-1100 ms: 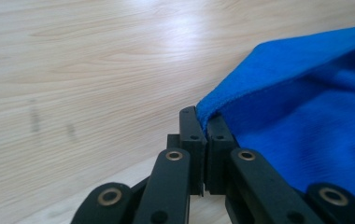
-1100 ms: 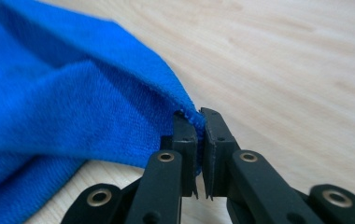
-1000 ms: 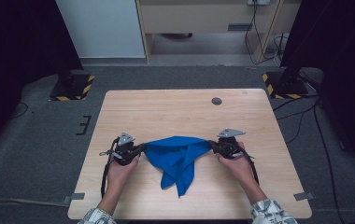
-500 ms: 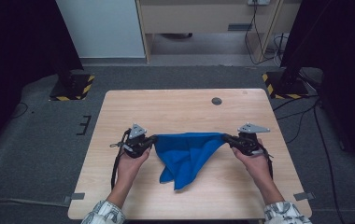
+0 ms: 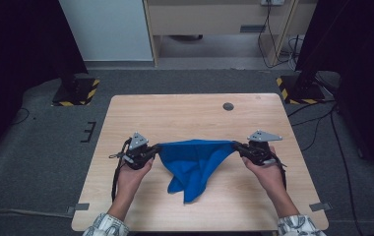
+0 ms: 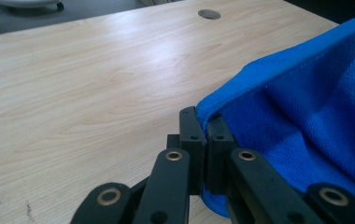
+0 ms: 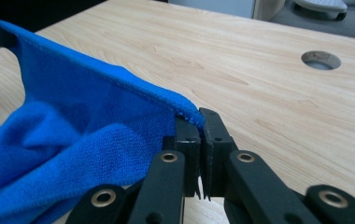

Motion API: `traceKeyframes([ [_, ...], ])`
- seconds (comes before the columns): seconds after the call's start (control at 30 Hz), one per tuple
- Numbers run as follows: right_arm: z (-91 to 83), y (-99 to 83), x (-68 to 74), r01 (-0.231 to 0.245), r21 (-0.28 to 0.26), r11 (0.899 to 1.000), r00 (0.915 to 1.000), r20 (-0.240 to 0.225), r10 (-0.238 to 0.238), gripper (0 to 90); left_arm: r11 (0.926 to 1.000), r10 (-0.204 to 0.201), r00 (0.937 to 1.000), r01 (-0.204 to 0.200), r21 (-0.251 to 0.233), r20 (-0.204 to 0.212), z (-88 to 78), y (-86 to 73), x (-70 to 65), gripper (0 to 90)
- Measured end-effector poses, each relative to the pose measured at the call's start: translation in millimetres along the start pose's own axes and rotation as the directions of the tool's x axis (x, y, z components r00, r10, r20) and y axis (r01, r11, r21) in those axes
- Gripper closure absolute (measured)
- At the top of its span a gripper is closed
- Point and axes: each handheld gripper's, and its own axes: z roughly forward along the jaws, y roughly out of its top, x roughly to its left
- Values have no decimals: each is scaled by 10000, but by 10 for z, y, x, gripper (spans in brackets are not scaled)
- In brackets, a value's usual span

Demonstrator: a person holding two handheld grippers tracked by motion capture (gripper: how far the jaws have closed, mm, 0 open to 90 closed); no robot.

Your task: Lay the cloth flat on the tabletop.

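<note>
stretching a blue cloth (image 5: 195, 160) over the wooden table (image 5: 175, 115), both grippers' jaws pinching opposite corners, round hole (image 5: 228, 106) beyond

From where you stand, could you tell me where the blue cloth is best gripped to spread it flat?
Grip the blue cloth at its two top corners, coming in from either side, as the left gripper and right gripper do now. The hemmed top edge runs taut between them, while the rest hangs in loose folds.
</note>
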Motion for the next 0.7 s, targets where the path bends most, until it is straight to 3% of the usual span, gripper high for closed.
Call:
traceKeyframes([
  [0.07,-33,33,7,55,-65,10000,10000,-18,-55,875,9996,277,9996,-277,-12,-103,-8,25,-22,882],
  [0.37,-14,147,-54,-93,-102,9999,9998,147,95,875,10000,-84,9999,84,11,141,81,165,12,881],
  [0.5,39,199,-85,-41,87,10000,9997,229,39,875,10000,-1,10000,1,39,87,97,289,59,882],
  [0.6,-4,261,-101,-18,15,10000,9997,252,18,874,9999,-58,9999,59,-161,84,43,355,76,881],
  [0.7,-56,330,-116,54,-26,10000,9995,298,-53,874,9998,127,9999,-127,-160,5,9,417,59,882],
])
